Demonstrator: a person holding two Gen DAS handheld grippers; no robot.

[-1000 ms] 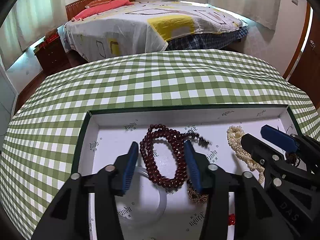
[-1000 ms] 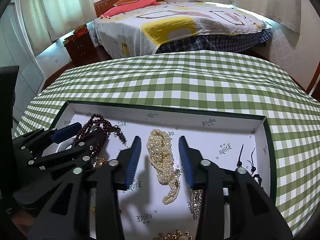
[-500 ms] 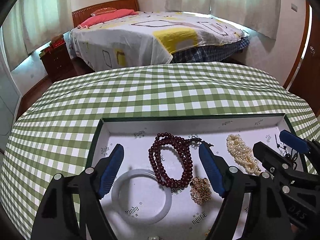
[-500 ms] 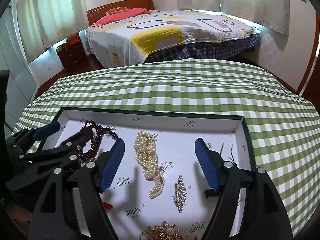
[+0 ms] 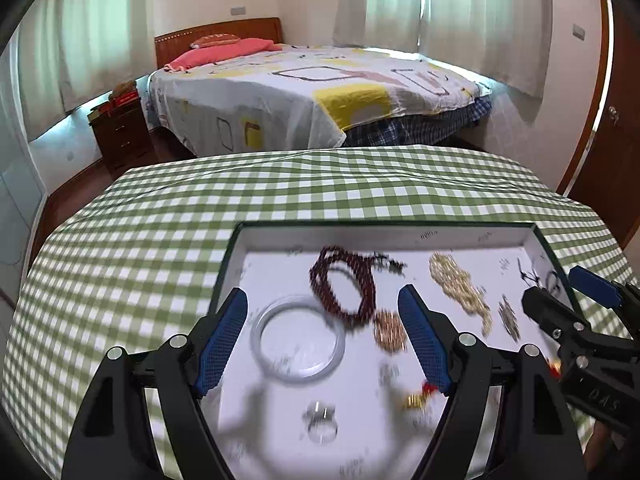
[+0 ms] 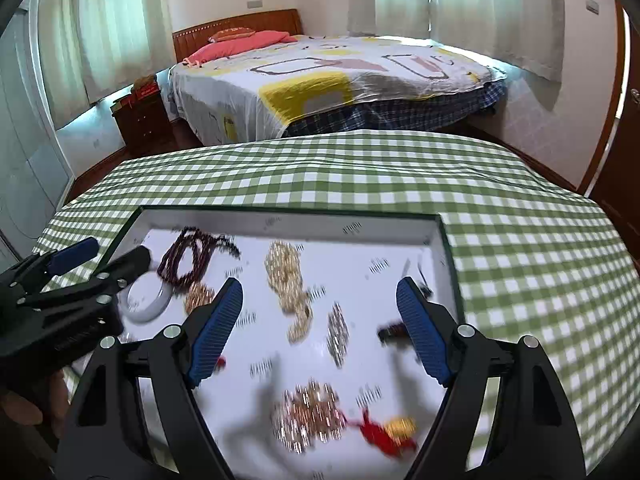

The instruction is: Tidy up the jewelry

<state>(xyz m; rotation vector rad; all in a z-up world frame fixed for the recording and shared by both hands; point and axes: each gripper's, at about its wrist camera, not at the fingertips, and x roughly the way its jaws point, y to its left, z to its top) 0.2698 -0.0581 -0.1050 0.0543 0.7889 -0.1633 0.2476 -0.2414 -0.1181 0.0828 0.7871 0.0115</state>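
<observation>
Tray [image 5: 400, 236]: one, white-lined, green-edged, on checked tablecloth [image 5: 160, 232].
Left gripper [image 5: 326, 340]: jaws just opened wide, nothing between.
Right gripper [image 6: 320, 328]: jaws just opened further, wide, empty.
Bead bracelets [image 5: 344, 284]: one dark-red, far left.
Pearl strands [image 6: 286, 276]: one, centre.
Bangles [image 5: 298, 340]: one, white, near left.
Printing on lining: blurred, unreadable.

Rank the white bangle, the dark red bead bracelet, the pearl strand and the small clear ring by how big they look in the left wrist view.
1. White bangle and dark red bead bracelet: look alike; the bangle lies nearer the camera, so unsure.
2. Pearl strand, slimmer.
3. Small clear ring, plainly smallest though nearest.
</observation>
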